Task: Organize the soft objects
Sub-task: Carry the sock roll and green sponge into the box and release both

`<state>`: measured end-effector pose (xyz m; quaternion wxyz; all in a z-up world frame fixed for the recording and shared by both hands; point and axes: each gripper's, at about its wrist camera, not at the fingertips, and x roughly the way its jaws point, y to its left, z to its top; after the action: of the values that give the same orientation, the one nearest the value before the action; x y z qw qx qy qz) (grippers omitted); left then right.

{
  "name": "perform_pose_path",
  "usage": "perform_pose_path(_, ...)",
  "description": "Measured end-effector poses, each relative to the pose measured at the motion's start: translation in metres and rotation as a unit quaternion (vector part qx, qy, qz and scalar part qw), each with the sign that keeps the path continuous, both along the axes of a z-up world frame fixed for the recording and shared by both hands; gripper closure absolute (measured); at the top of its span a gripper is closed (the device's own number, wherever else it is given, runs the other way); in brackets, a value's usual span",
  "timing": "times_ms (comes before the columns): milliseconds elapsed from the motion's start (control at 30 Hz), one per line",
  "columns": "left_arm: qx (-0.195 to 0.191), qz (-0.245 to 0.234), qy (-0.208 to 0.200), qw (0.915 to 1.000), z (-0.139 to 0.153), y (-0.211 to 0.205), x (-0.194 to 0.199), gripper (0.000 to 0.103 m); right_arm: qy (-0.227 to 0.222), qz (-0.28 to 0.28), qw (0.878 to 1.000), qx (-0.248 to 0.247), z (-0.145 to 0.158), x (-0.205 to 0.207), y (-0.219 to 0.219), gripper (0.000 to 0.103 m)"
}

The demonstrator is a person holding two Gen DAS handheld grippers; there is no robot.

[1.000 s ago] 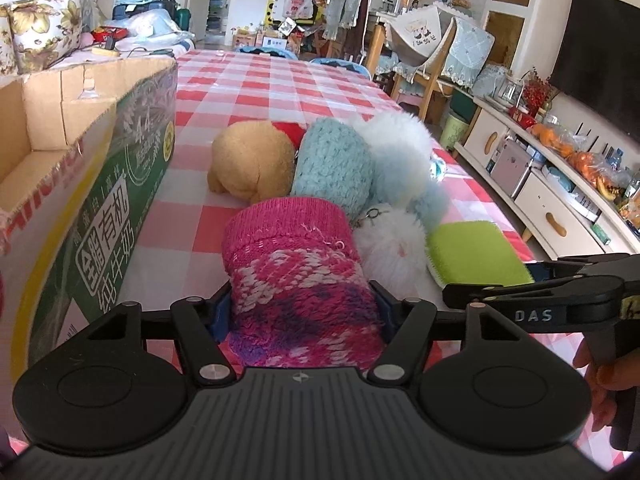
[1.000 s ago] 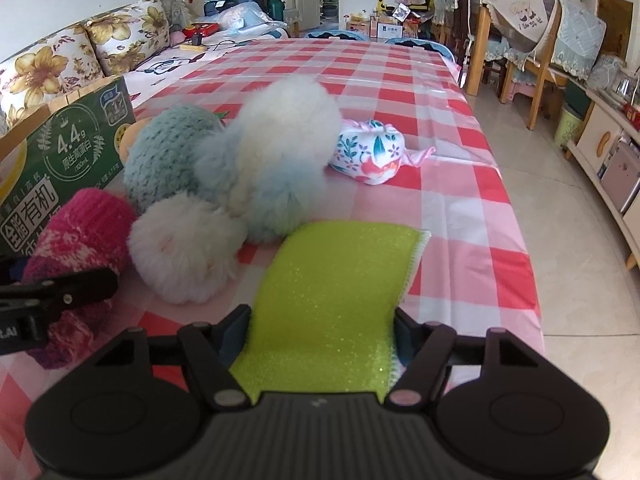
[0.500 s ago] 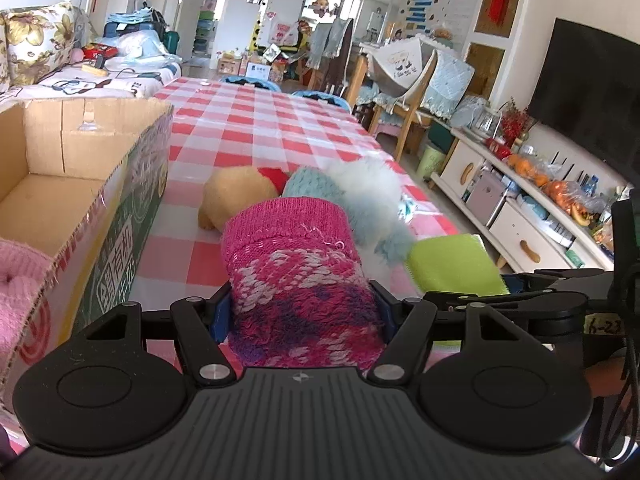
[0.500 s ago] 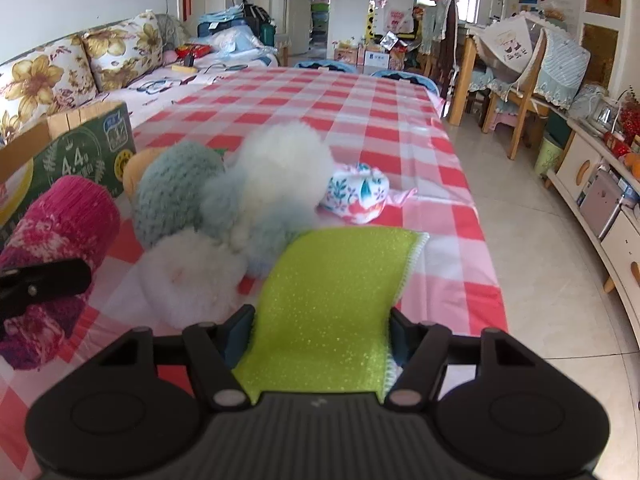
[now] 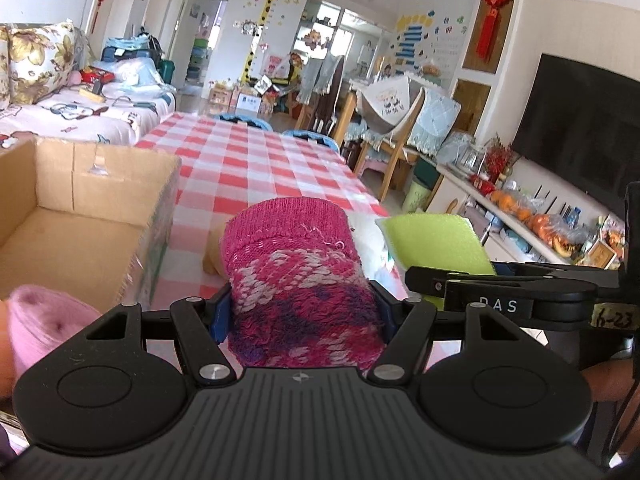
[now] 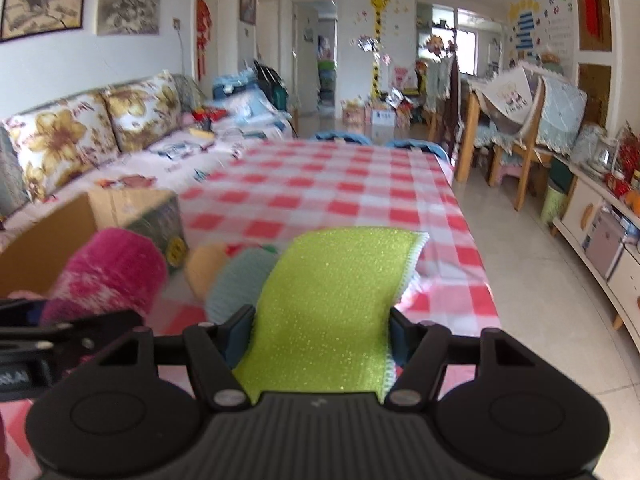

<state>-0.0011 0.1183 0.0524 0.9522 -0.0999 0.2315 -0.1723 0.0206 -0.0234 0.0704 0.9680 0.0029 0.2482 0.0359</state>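
My left gripper [image 5: 304, 312] is shut on a pink and white knitted roll [image 5: 296, 260] and holds it above the red checked table [image 5: 248, 168]. To its right, my right gripper [image 6: 320, 330] is shut on a lime green sponge cloth [image 6: 340, 280], also off the table. In the right wrist view the pink roll [image 6: 108, 272] is at the left. Below the held things lie a tan plush [image 6: 206, 264], a teal knitted piece [image 6: 240, 280] and a white fluffy ball [image 5: 370, 240], mostly hidden.
An open cardboard box [image 5: 80, 200] stands at the table's left edge, with a lilac soft thing [image 5: 44, 316] at its near end. A flowered sofa [image 6: 100, 132] runs along the left. Wooden chairs [image 5: 400, 136] and a low cabinet [image 6: 600, 232] line the right.
Both grippers have risen with the pink roll and the green cloth in them. The soft pile has dropped low in both views, and the inside of the box has come into sight.
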Motion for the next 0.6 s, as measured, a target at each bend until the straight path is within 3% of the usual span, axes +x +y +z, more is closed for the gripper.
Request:
perform_pose_path(333,-0.032,0.038,-0.032,0.9982,0.023,0.043,-0.012,0.021,-0.046,0.049,0.997,0.037,0.026,-0.001,0.040,0.036)
perform_pose_path(600,-0.037,0.107,-0.030,0.9932,0.028,0.085,-0.009,0.021,-0.056,0.111,0.991,0.044,0.033,0.006,0.087,0.036)
